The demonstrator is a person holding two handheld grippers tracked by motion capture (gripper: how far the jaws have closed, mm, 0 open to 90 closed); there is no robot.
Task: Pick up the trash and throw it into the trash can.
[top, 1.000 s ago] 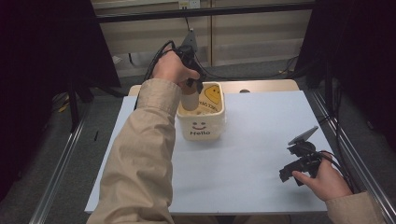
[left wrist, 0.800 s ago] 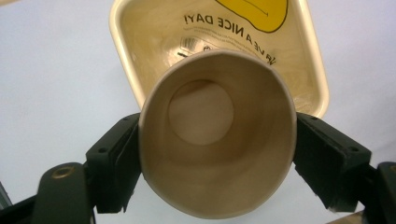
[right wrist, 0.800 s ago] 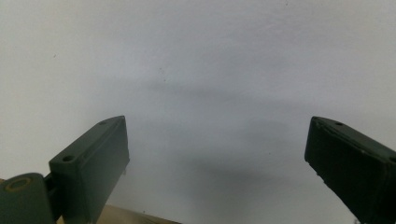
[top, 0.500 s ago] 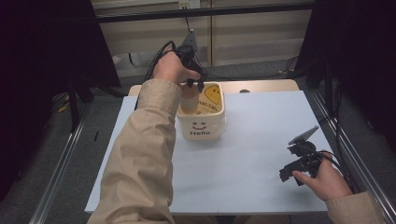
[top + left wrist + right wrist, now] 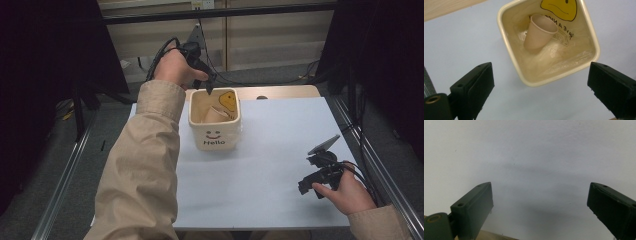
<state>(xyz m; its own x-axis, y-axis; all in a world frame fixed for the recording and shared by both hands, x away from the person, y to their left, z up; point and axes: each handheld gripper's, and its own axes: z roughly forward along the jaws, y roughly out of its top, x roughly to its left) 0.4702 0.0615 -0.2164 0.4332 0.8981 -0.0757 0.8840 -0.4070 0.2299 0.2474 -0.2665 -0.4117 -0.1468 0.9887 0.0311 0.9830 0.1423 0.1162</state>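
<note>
A cream square bin (image 5: pixel 215 131) with a smiley face and "Hello" on its front stands on the white table sheet. Inside it a tan paper cup (image 5: pixel 539 31) lies tilted on clear plastic lining; the cup (image 5: pixel 216 114) leans against the inner wall. My left gripper (image 5: pixel 209 86) hangs just above the bin's far rim, open, jaws wide with nothing between them (image 5: pixel 540 82). My right gripper (image 5: pixel 320 175) rests low at the table's right front, open over bare white sheet (image 5: pixel 540 202).
The white sheet (image 5: pixel 280 150) covers most of the table; a strip of wooden tabletop (image 5: pixel 285 91) shows behind it. Metal frame rails (image 5: pixel 380 165) run along both sides, and a dark bar crosses behind the table.
The left gripper let go of the cup, which now lies in the bin, and the gripper rose a little above the rim. The right hand stayed put.
</note>
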